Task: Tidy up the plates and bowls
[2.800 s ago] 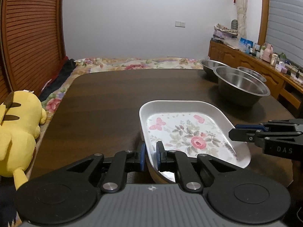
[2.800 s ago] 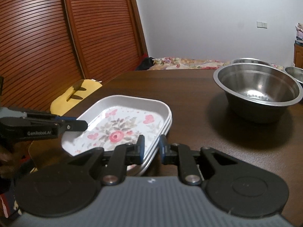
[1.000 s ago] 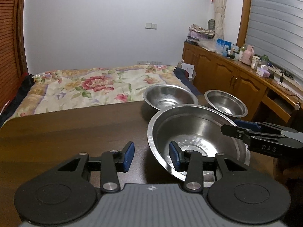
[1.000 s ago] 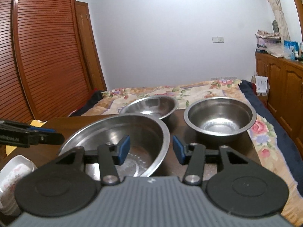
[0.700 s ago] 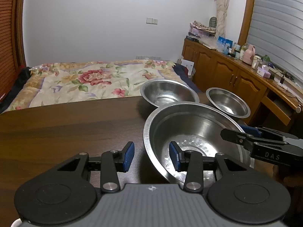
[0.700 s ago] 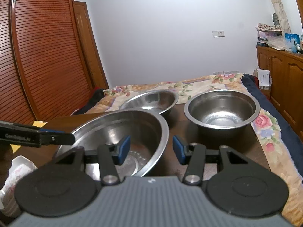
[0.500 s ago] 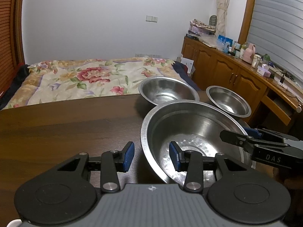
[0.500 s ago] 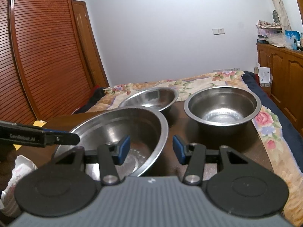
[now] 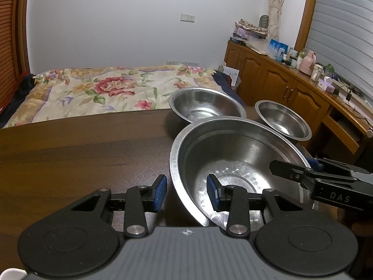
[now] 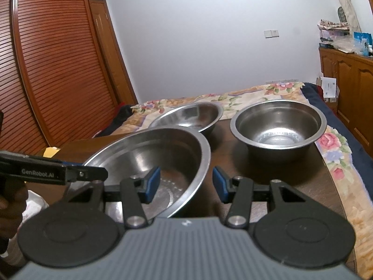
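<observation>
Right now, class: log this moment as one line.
left gripper: open, straddling large bowl rim | right gripper: open, same bowl | two smaller bowls behind

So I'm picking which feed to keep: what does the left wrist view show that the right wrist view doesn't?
Left wrist only: the cluttered counter along the shutter wall.
Right wrist only: the louvred wardrobe doors and a white plate at the lower left.
Both: the big bowl, two smaller bowls, the bed, and each open claw, left and right, astride the big bowl's rim.
</observation>
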`<action>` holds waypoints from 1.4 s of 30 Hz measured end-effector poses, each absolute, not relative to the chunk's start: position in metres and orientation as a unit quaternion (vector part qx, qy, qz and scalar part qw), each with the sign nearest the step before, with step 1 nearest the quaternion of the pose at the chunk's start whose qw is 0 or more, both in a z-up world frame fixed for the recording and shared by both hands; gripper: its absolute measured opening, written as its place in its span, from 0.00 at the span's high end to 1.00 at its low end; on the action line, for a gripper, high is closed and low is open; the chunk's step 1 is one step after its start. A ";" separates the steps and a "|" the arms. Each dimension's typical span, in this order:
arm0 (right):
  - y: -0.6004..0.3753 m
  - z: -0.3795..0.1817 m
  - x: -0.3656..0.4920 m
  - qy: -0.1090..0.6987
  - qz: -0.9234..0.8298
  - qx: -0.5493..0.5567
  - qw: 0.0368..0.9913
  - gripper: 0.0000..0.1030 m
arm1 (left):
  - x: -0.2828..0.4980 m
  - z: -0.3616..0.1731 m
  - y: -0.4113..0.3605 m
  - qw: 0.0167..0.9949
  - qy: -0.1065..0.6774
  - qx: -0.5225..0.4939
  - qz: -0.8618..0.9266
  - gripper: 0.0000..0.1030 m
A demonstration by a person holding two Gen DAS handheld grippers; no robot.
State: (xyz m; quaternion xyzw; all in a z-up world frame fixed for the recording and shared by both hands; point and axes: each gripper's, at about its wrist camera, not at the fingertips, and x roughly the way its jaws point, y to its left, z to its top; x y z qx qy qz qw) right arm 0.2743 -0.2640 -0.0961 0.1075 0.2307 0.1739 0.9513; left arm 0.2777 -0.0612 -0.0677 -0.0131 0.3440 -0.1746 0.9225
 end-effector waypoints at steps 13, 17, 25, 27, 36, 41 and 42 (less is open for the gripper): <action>-0.264 -0.101 0.277 0.240 0.191 0.121 0.944 0.74 | 0.272 -0.069 -0.061 0.920 0.350 -0.014 -0.173 0.79; -0.266 -0.099 0.275 0.241 0.194 0.132 0.942 0.74 | 0.267 -0.065 -0.059 0.922 0.345 -0.018 -0.177 0.78; -0.265 -0.081 0.256 0.228 0.195 0.142 0.943 0.74 | 0.241 -0.048 -0.052 0.928 0.318 -0.023 -0.192 0.78; -0.263 -0.078 0.250 0.226 0.190 0.137 0.945 0.74 | 0.234 -0.045 -0.050 0.929 0.313 -0.026 -0.196 0.78; -0.264 -0.075 0.221 0.225 0.175 0.142 0.948 0.74 | 0.201 -0.043 -0.044 0.926 0.304 -0.032 -0.219 0.78; -0.265 -0.078 0.206 0.227 0.167 0.149 0.948 0.74 | 0.185 -0.045 -0.044 0.925 0.304 -0.025 -0.227 0.78; -0.266 -0.079 0.203 0.227 0.165 0.151 0.948 0.74 | 0.181 -0.045 -0.045 0.924 0.305 -0.024 -0.228 0.78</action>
